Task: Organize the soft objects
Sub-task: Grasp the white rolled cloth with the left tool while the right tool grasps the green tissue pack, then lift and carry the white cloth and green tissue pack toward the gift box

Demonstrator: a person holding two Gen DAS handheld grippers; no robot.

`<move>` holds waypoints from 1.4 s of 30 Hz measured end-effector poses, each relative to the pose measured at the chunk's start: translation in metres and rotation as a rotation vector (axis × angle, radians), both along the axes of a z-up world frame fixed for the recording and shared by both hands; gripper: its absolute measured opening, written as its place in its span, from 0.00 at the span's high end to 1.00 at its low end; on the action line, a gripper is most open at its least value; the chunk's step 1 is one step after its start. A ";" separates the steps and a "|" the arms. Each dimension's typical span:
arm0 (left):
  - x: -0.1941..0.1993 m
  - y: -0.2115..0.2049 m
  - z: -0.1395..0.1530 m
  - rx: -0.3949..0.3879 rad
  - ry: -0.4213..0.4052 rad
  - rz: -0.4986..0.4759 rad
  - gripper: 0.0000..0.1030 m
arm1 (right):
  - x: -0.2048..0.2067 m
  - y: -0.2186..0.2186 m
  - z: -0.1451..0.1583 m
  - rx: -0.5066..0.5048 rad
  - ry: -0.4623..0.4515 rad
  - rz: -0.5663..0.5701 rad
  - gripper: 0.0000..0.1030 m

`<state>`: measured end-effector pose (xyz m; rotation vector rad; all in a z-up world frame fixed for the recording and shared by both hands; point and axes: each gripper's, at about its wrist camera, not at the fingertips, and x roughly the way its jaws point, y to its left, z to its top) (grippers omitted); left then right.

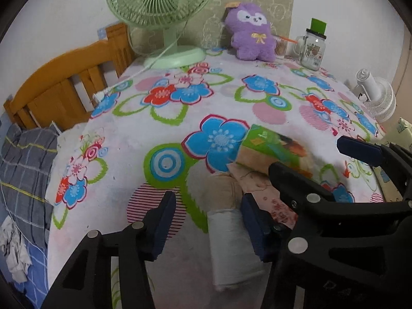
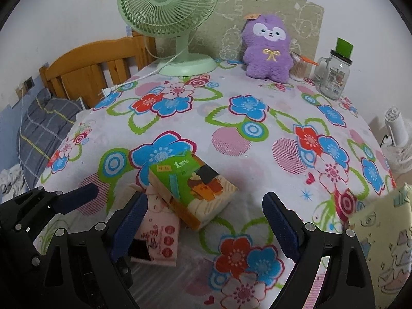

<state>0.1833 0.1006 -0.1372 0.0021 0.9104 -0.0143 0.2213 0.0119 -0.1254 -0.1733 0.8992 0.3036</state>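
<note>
A purple plush toy [image 1: 253, 34] [image 2: 267, 51] stands upright at the back of the flowered table [image 1: 154, 134]. A green and orange tissue pack [image 1: 273, 152] [image 2: 195, 193] lies near the front, leaning on a pink tissue pack [image 1: 267, 200] [image 2: 159, 234]. A white rolled soft bundle [image 1: 231, 244] lies between my left gripper's fingers. My left gripper [image 1: 206, 221] is open around that bundle. My right gripper [image 2: 206, 229] is open just in front of the green pack, its left finger against the pink pack. The right gripper also shows in the left wrist view [image 1: 322, 170].
A green desk fan [image 1: 159, 13] [image 2: 170, 20] stands at the back left, its cord and plug [image 2: 108, 91] on the cloth. A glass jar with a green lid [image 1: 312, 49] [image 2: 334, 74] and a cotton swab cup [image 2: 298, 69] stand back right. A wooden bed frame [image 1: 64, 87] lies left, a white fan [image 1: 378, 95] right.
</note>
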 end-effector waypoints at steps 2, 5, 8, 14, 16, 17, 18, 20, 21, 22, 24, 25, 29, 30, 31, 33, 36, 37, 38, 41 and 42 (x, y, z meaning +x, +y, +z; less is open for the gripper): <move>0.004 0.003 -0.004 -0.011 0.018 0.001 0.48 | 0.003 0.004 -0.003 -0.010 0.003 0.011 0.10; 0.007 0.004 -0.008 -0.019 0.034 -0.006 0.51 | 0.008 0.007 -0.008 -0.020 0.011 0.017 0.10; 0.009 0.003 -0.011 -0.026 0.041 -0.014 0.53 | 0.015 0.008 -0.013 -0.020 0.024 0.014 0.10; 0.012 0.001 -0.011 -0.022 0.029 -0.025 0.63 | 0.027 0.011 -0.023 -0.012 0.043 0.011 0.10; 0.013 0.000 -0.011 -0.024 0.027 -0.033 0.64 | 0.030 0.011 -0.025 -0.007 0.055 0.012 0.22; 0.013 -0.001 -0.011 -0.025 0.026 -0.035 0.64 | 0.030 0.011 -0.026 -0.015 0.049 0.007 0.22; 0.014 -0.001 -0.011 -0.024 0.025 -0.036 0.65 | 0.030 0.010 -0.026 -0.018 0.038 0.006 0.25; 0.015 -0.002 -0.011 -0.024 0.025 -0.037 0.65 | 0.029 0.010 -0.025 -0.010 0.041 0.014 0.28; 0.015 -0.002 -0.011 -0.020 0.025 -0.038 0.65 | 0.029 0.010 -0.025 -0.007 0.041 0.016 0.30; 0.015 -0.002 -0.011 -0.018 0.025 -0.038 0.65 | 0.028 0.010 -0.025 -0.006 0.039 0.019 0.31; 0.016 -0.003 -0.011 -0.013 0.024 -0.039 0.67 | 0.027 0.010 -0.024 -0.007 0.036 0.024 0.33; 0.016 -0.004 -0.011 -0.012 0.025 -0.040 0.70 | 0.025 0.010 -0.023 -0.006 0.035 0.024 0.34; 0.014 -0.008 -0.011 -0.013 0.025 -0.054 0.78 | 0.020 0.007 -0.020 -0.006 0.029 0.020 0.35; 0.014 -0.010 -0.011 -0.006 0.023 -0.055 0.81 | 0.018 0.006 -0.018 -0.006 0.028 0.016 0.36; 0.013 -0.011 -0.011 -0.006 0.023 -0.059 0.82 | 0.017 0.005 -0.018 -0.004 0.027 0.015 0.36; 0.012 -0.013 -0.010 -0.009 0.021 -0.063 0.85 | 0.013 0.002 -0.015 -0.003 0.022 0.011 0.36; 0.009 -0.017 -0.008 -0.007 0.015 -0.065 0.85 | 0.007 -0.002 -0.012 -0.003 0.014 0.003 0.37; 0.007 -0.018 -0.007 -0.005 0.013 -0.066 0.85 | 0.005 -0.003 -0.010 -0.003 0.011 0.001 0.37; 0.006 -0.019 -0.007 -0.004 0.011 -0.066 0.85 | 0.003 -0.005 -0.009 -0.003 0.009 -0.001 0.37; 0.001 -0.024 -0.004 0.001 0.003 -0.070 0.85 | -0.003 -0.009 -0.005 0.001 0.002 -0.009 0.37; 0.000 -0.025 -0.003 0.004 0.000 -0.072 0.86 | -0.004 -0.010 -0.004 0.002 0.001 -0.011 0.37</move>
